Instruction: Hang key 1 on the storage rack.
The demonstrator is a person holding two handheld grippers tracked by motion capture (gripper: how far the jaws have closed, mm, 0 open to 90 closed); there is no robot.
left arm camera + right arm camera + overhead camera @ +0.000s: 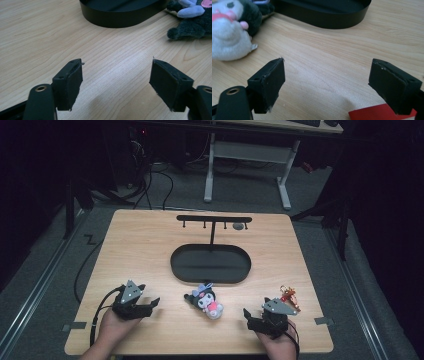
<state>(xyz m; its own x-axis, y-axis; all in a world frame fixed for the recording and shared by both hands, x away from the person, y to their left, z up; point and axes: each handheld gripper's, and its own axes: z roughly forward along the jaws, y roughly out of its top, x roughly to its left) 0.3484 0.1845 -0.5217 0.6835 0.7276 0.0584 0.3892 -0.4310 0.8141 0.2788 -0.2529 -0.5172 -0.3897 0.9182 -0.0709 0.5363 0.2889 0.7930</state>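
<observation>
Plush toy [207, 301] | between left hand-held gripper [150, 306] and right hand-held gripper [248, 315]

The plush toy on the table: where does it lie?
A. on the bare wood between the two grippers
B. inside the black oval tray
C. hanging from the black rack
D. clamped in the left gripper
A: the plush toy lies on the table, just in front of the black oval tray, between the left gripper and right gripper, touching neither.
</observation>
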